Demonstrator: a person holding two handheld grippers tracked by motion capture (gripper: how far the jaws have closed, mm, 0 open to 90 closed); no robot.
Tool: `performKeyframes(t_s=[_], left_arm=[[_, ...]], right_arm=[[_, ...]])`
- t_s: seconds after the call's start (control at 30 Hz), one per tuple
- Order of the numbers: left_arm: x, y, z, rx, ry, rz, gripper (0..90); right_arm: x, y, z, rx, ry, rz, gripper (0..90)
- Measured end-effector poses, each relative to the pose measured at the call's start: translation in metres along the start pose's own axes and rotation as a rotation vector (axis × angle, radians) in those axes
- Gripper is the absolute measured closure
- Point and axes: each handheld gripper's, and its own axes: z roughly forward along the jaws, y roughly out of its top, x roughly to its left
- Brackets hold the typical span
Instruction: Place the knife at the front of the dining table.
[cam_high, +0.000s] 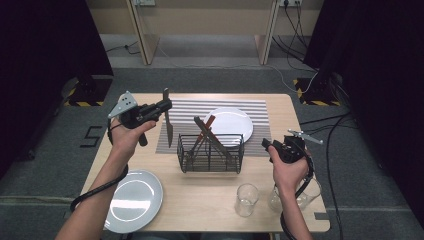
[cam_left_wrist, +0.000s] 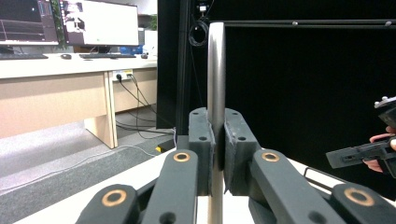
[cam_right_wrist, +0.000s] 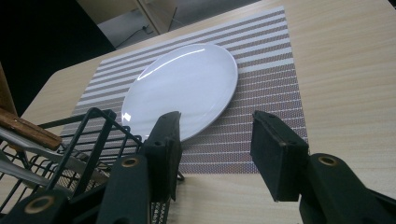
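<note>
Wooden table (cam_high: 210, 195) with striped mat (cam_high: 260, 107), wire basket (cam_high: 210, 154) in centre. At ten o'clock from basket, left gripper (cam_high: 159, 108) clamped on knife (cam_high: 168, 125), blade hanging down above mat edge. At three o'clock, right gripper (cam_high: 266, 144), jaws apart, empty.

Grey plate (cam_high: 134, 200) near front-left corner, two glasses (cam_high: 247, 199) front-right, striped placemat (cam_high: 260, 107).

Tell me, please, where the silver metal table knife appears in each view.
High view: the silver metal table knife hangs upright left of centre, clamped in the left gripper.
Left gripper view: the knife stands upright at centre, between shut jaws.
Shared landmark: the right gripper, towards the right in both.
</note>
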Motion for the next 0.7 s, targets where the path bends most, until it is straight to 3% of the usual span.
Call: performKeyframes(t_s=[0.7], left_arm=[[0.01,-0.012,0.003,0.025,0.019,-0.027,83.3]], right_arm=[[0.0,0.0,0.001,0.002,0.001,0.003,52.6]])
